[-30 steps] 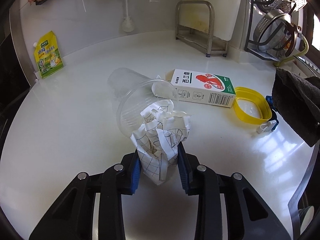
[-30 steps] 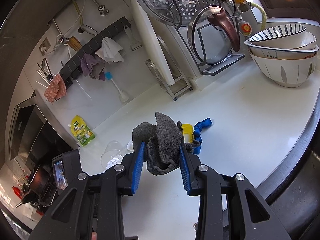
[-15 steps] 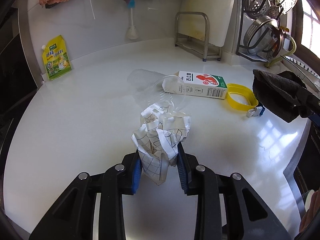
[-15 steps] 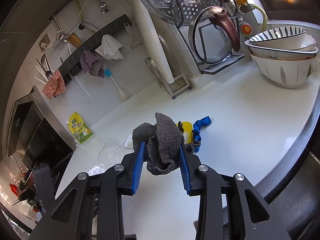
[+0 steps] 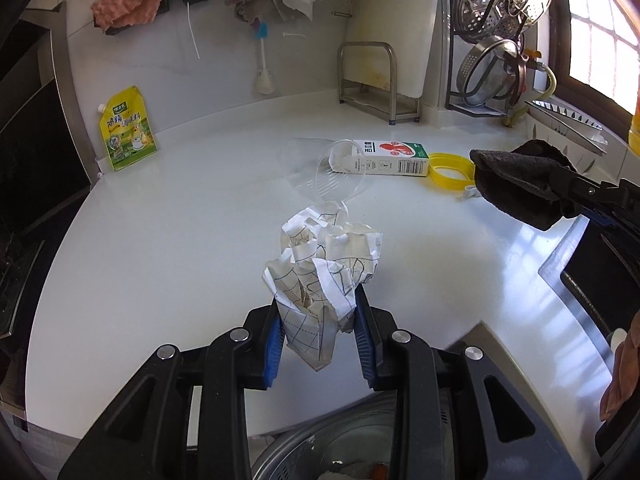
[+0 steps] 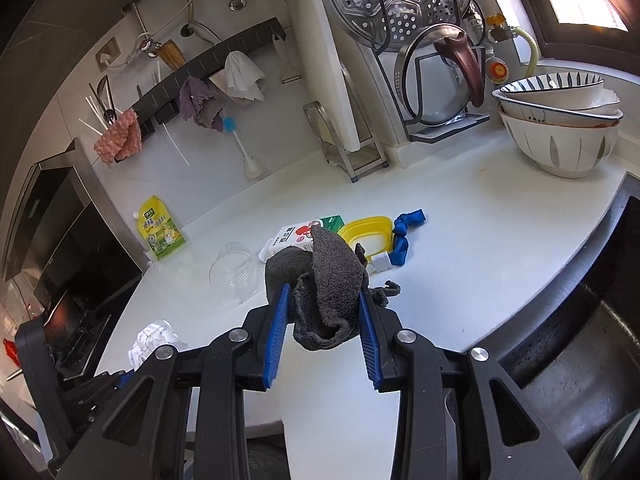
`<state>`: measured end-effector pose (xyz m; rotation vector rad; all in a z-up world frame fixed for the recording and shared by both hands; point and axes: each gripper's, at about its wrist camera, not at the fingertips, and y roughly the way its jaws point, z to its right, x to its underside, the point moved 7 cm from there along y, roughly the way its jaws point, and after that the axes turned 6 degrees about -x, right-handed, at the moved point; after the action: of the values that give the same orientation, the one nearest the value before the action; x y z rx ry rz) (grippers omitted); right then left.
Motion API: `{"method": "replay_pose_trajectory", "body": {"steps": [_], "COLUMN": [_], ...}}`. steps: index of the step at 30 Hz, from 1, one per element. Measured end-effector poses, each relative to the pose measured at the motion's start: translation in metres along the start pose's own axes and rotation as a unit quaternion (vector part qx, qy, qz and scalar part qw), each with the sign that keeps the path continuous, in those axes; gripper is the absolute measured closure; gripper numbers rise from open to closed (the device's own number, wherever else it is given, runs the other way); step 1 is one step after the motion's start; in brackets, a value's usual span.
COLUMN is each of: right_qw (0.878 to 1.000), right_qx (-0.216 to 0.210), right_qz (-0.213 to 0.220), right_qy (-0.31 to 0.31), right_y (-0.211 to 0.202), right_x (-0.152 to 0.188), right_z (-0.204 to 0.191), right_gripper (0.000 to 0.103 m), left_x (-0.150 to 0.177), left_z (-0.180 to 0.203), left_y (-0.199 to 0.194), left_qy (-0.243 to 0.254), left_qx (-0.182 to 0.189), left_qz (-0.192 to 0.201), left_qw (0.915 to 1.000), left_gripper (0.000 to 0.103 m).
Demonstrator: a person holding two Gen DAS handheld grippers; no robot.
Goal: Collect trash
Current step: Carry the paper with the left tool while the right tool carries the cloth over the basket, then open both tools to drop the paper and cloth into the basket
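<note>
Left wrist view: the left tool (image 5: 320, 332) pinches a crumpled paper (image 5: 320, 276) between its blue pads, held clear of the desk (image 5: 180, 240) near the front edge. A metal bin (image 5: 340, 452) shows just below, between the tool's arms. The grip sits on the paper's lower part, and most of the wad bulges above the pads. A loose fold could slip out if the paper is shaken, and it would likely land on the desk or floor instead of the bin. Farther back a clear cup (image 5: 324, 172) lies on its side, touching a carton (image 5: 388, 158), with a yellow lid (image 5: 452, 170) just beside that. All three remain to be collected. The cup may roll if bumped.

Right wrist view: the right tool (image 6: 324, 328) is clamped on a grey rag (image 6: 324, 292), which hangs in a fold below the pads, above the desk edge. The drooping end could catch on the edge or drag across the lid and the blue strap (image 6: 404, 236) if carried low. The left tool is near at lower left, so both heading for the bin together risks a knock. Whether the rag counts as trash cannot be told.
</note>
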<state>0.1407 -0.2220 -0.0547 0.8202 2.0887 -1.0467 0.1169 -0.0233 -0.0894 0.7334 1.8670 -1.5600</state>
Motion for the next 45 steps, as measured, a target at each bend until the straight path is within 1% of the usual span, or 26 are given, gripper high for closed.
{"method": "replay_pose_trajectory", "body": {"steps": [3, 9, 15, 19, 24, 29, 33, 35, 37, 40, 45], "right_qw": [1.0, 0.999, 0.999, 0.998, 0.999, 0.998, 0.998, 0.998, 0.997, 0.997, 0.997], "right_qx": [0.008, 0.03, 0.038, 0.047, 0.049, 0.061, 0.061, 0.068, 0.071, 0.065, 0.069], "right_qz": [-0.001, -0.003, 0.013, 0.017, 0.009, -0.002, -0.007, -0.013, -0.022, -0.03, -0.044], "right_qy": [-0.015, -0.036, -0.032, -0.023, -0.008, -0.003, 0.007, -0.001, -0.008, -0.007, -0.018], "right_y": [-0.018, -0.059, -0.096, -0.112, -0.12, -0.123, -0.124, -0.121, -0.118, -0.112, -0.102], "right_x": [0.015, 0.053, 0.096, 0.132, 0.169, 0.192, 0.201, 0.204, 0.208, 0.212, 0.216], "right_z": [-0.01, -0.029, -0.059, -0.077, -0.089, -0.09, -0.089, -0.09, -0.092, -0.095, -0.098], "right_gripper": [0.071, 0.071, 0.071, 0.071, 0.071, 0.071, 0.071, 0.071, 0.071, 0.071, 0.071], "left_x": [0.014, 0.042, 0.067, 0.08, 0.097, 0.113, 0.123, 0.127, 0.131, 0.136, 0.144], "left_z": [-0.006, -0.022, -0.025, -0.027, -0.031, -0.031, -0.03, -0.029, -0.029, -0.027, -0.02], "left_y": [-0.012, -0.043, -0.069, -0.079, -0.085, -0.082, -0.078, -0.077, -0.075, -0.071, -0.063], "left_qy": [0.006, 0.001, 0.006, 0.011, 0.015, 0.019, 0.022, 0.025, 0.029, 0.028, 0.038], "left_qx": [0.008, 0.015, 0.034, 0.045, 0.053, 0.058, 0.064, 0.07, 0.067, 0.072, 0.077], "left_qz": [-0.001, 0.014, 0.024, 0.026, 0.022, 0.006, -0.006, -0.01, -0.012, -0.02, -0.032], "left_qw": [0.9999, 0.9998, 0.9991, 0.9986, 0.9982, 0.9981, 0.9977, 0.9972, 0.9972, 0.9968, 0.9958], "left_gripper": [0.072, 0.072, 0.072, 0.072, 0.072, 0.072, 0.072, 0.072, 0.072, 0.072, 0.071]}}
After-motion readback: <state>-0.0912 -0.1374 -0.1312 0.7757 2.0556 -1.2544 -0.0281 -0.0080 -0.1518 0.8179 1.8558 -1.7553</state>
